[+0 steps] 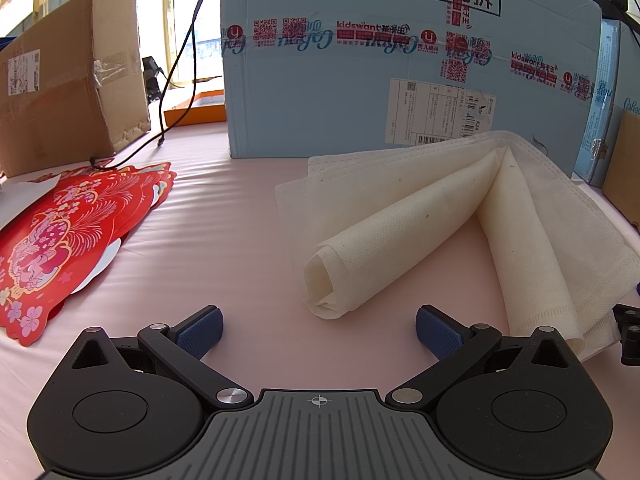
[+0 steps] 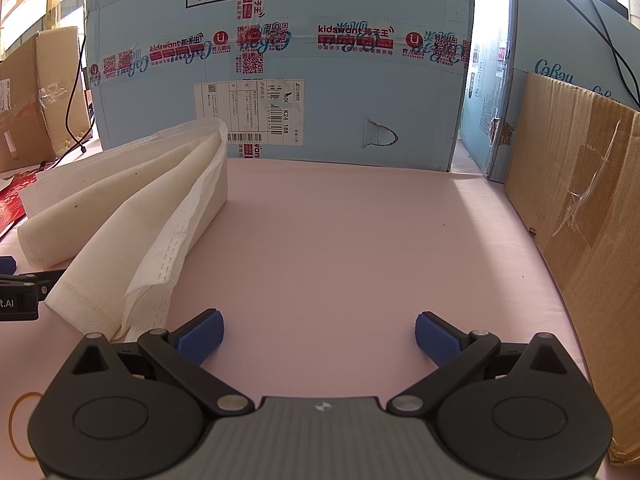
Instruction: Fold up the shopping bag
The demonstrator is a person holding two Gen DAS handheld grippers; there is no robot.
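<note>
The shopping bag (image 1: 460, 220) is cream non-woven cloth, lying partly folded on the pink table, its layers fanning out from a peak at the back. In the left wrist view it spreads ahead and to the right of my left gripper (image 1: 319, 330), which stands open and empty just short of the bag's rolled near end. The right wrist view shows the same bag (image 2: 120, 216) at the left. My right gripper (image 2: 319, 330) is open over bare table, its left blue pad close beside the bag's stitched near corner, holding nothing. Part of each gripper shows at the edge of the other's view.
A large light-blue carton (image 1: 400, 60) stands right behind the bag. A brown cardboard box (image 1: 68, 80) and red paper decorations (image 1: 72, 232) lie at the left, with a black cable (image 1: 176, 76). Another brown carton (image 2: 580, 208) walls the right side. A rubber band (image 2: 18, 424) lies near left.
</note>
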